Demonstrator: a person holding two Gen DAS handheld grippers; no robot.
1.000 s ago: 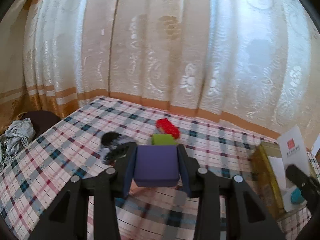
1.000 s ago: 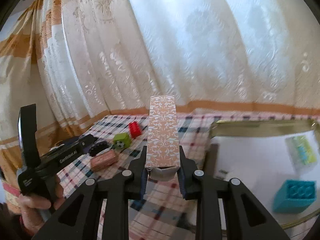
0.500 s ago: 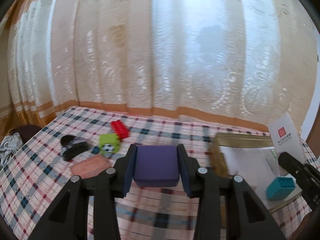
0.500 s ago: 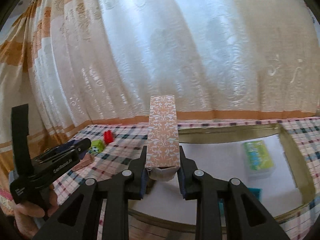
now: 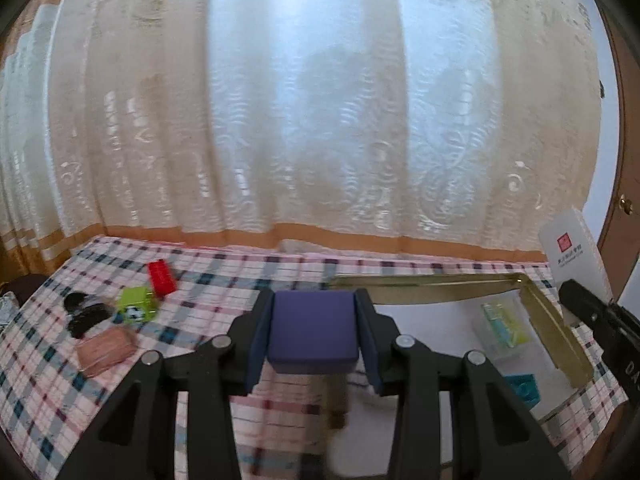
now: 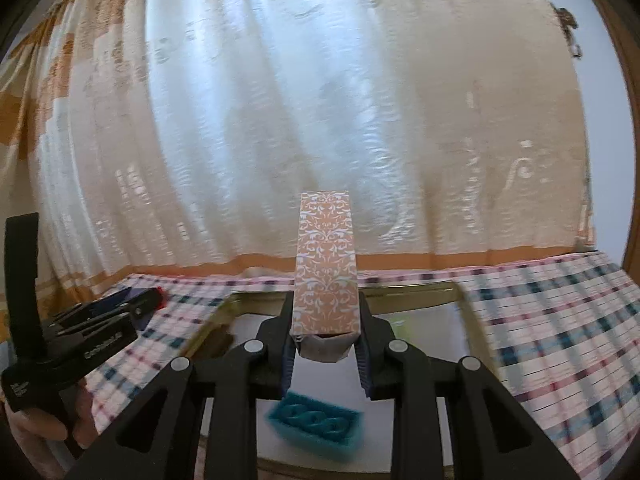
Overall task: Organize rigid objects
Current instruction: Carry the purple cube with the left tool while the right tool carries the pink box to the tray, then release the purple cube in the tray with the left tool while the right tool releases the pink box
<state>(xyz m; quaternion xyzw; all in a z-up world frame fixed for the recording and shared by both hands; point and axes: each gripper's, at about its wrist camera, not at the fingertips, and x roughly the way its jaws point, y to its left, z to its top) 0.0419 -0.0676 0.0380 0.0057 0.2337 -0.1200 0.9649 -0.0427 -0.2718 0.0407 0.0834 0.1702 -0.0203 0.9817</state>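
My left gripper (image 5: pixel 314 320) is shut on a purple block (image 5: pixel 312 330), held above the left edge of a gold-rimmed tray (image 5: pixel 436 282) with a white floor. My right gripper (image 6: pixel 326 320) is shut on a tall orange patterned box (image 6: pixel 326 264), held upright over the same tray (image 6: pixel 416 290). A teal brick (image 6: pixel 316 426) lies in the tray below the right gripper; it also shows in the left wrist view (image 5: pixel 522 386). A light green packet (image 5: pixel 502 324) lies in the tray too.
On the plaid cloth left of the tray lie a red brick (image 5: pixel 161 278), a green cube (image 5: pixel 136 305), a black brush-like object (image 5: pixel 84 314) and a pink block (image 5: pixel 106 350). A curtain hangs behind the table. The left gripper shows in the right wrist view (image 6: pixel 92 328).
Both grippers have swung right toward the tray. The tray now fills more of both views, and the teal brick now lies directly under the right gripper. Both loads stay held.
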